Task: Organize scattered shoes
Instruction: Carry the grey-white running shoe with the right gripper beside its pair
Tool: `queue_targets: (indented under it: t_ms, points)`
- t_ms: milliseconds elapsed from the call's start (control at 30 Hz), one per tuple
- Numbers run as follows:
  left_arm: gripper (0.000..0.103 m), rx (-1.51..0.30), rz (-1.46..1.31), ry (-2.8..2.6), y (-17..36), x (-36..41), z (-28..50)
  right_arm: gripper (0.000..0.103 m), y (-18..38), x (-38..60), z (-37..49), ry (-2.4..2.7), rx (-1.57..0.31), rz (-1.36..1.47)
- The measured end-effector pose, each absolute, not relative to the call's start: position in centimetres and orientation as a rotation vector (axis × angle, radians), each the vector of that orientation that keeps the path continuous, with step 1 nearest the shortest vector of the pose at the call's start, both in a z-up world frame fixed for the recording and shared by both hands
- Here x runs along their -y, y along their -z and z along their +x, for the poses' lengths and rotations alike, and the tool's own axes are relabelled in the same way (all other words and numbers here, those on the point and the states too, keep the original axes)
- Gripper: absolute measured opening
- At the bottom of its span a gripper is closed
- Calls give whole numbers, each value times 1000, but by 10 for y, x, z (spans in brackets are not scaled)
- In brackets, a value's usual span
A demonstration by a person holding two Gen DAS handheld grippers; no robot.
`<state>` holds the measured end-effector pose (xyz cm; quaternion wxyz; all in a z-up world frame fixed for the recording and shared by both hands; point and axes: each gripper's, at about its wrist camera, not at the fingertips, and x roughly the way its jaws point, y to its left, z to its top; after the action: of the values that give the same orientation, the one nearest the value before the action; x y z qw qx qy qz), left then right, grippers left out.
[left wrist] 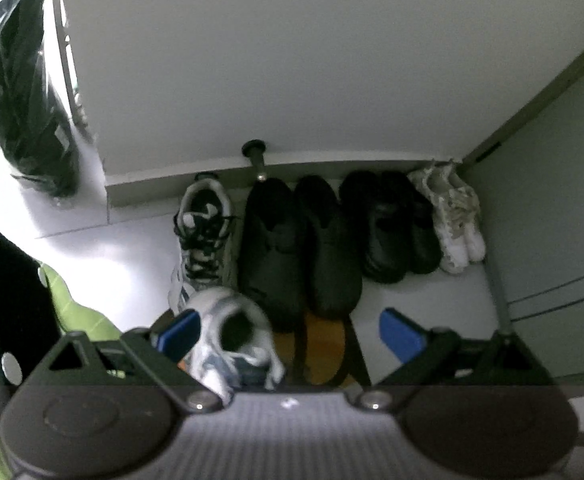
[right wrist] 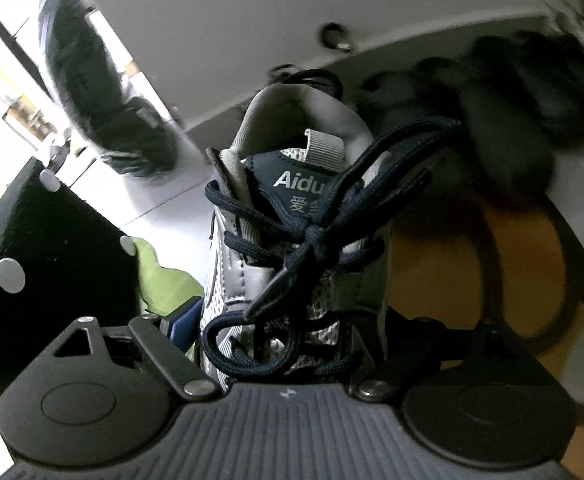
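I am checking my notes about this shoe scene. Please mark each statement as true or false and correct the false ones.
1. The right gripper holds a grey sneaker with dark blue laces. True.
2. The left gripper is shut on a black slipper. False: its jaws are open, with blue pads apart, and no pad presses on anything.
3. Shoes stand in a row along the white wall. True: a black-and-white sneaker, two black pairs and a pale pair.
4. The pale patterned pair is at the left end of the row. False: it is at the right end, in the corner.
5. The held sneaker has no writing on its tongue. False: letters "Aidu" show there.
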<state>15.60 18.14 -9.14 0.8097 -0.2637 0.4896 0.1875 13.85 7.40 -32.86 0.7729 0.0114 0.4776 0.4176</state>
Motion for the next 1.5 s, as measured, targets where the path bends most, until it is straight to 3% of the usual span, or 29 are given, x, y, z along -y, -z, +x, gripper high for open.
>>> queue_targets:
  t_ms: [500,900,1500]
  points:
    - [97,-971,-636,-604,91,-230,142,89,333,-155,109,-901,-966,-39]
    - [97,-958,-713,-544,86,-218,139,86,318,-187,85,-950,-944,-135]
    - [97,-951,-740,-531,89,-235,137,86,346,-289,130,-924,-899,-340]
